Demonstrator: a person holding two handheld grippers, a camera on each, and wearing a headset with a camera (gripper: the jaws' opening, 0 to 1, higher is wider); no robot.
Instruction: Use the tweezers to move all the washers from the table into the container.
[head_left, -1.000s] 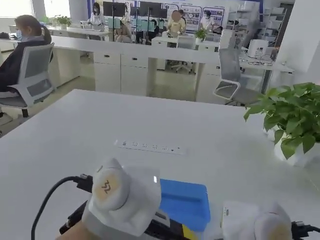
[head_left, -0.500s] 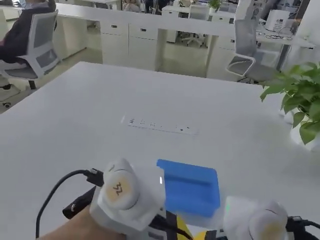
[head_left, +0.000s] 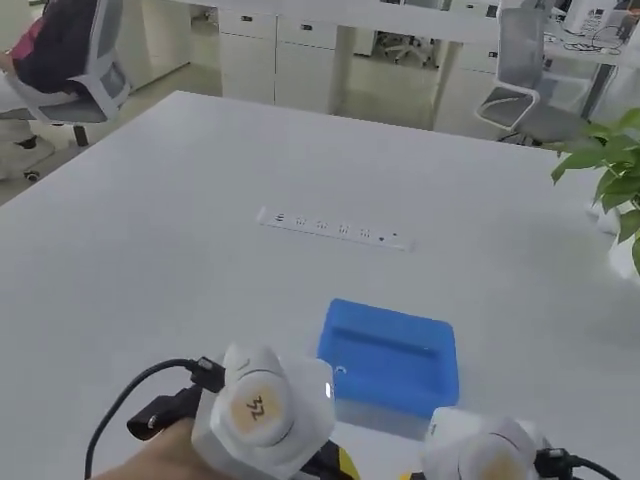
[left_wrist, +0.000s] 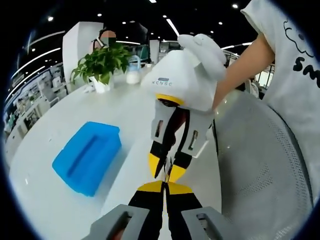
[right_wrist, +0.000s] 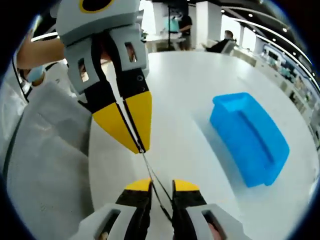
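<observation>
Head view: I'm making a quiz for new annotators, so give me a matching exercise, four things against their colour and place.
1 container
2 power strip
3 plant
4 empty office chair

A green, right edge
B blue, near part of the table
C white, mid-table
D grey, beyond the far edge

Pairs: 1-B, 2-C, 3-A, 4-D

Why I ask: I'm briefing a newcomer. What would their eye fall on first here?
The bright blue container stands out on the white table in the head view. In the right gripper view, the left gripper pinches thin dark tweezers in its yellow-tipped fingers, and they reach between the fingers of the right gripper. A leafy plant sits at the table's right edge.
</observation>
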